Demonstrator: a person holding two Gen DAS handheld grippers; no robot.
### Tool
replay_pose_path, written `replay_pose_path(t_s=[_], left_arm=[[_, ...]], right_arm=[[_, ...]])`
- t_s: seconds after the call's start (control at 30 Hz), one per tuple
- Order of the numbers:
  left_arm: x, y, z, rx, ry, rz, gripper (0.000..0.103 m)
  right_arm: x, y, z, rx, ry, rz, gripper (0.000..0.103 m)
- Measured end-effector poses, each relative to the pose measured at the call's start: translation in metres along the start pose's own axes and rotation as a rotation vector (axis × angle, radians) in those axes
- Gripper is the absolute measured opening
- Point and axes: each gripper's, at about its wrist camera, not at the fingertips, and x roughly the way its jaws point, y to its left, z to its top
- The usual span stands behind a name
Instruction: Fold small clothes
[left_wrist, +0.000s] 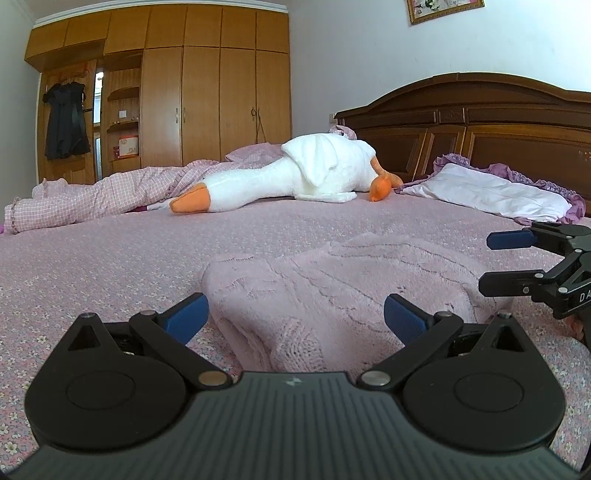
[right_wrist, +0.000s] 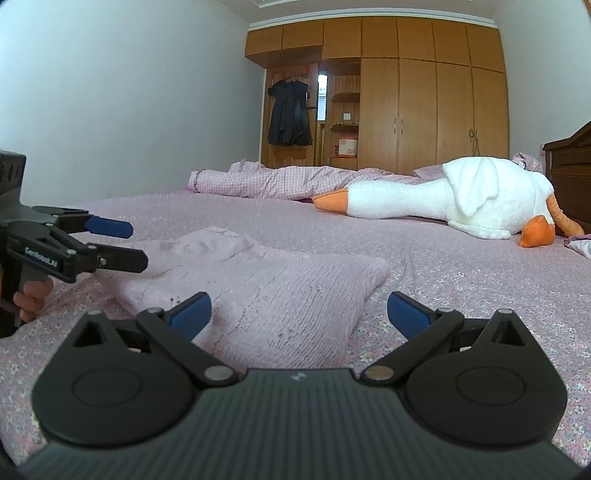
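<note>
A pale pink knitted garment lies folded on the flowered bedspread. My left gripper is open just above its near edge, blue pads spread wide with nothing between them; the right wrist view shows the same left gripper at the garment's left side. My right gripper is open too, low over the garment's near right corner, and appears as the right gripper at the left wrist view's right edge. A hand holds the left handle.
A big white plush goose lies across the bed beyond the garment. A checked pink quilt is bunched at the far side, a white pillow by the dark headboard. A wooden wardrobe stands behind.
</note>
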Motion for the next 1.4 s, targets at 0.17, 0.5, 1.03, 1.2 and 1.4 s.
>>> replay_pose_path(t_s=[0.17, 0.5, 1.03, 1.2, 1.4], left_arm=[[0.0006, 0.0002, -0.0002, 0.001, 0.002, 0.003, 0.103], [0.0001, 0.0018, -0.0013, 0.0, 0.007, -0.002, 0.103], [0.0019, 0.0052, -0.0007, 0.0, 0.012, -0.01, 0.103], [0.002, 0.0053, -0.0007, -0.001, 0.013, -0.01, 0.103], [0.0017, 0.0052, -0.0005, 0.0, 0.013, -0.009, 0.103]], right_arm=[[-0.0001, 0.0013, -0.0003, -0.004, 0.004, 0.001, 0.103], [0.0005, 0.0016, -0.0007, -0.006, 0.009, 0.001, 0.103], [0.0016, 0.0022, -0.0012, -0.018, 0.023, 0.003, 0.103], [0.0024, 0.0014, -0.0016, -0.022, 0.027, 0.005, 0.103], [0.0034, 0.0012, -0.0011, -0.024, 0.032, 0.006, 0.103]])
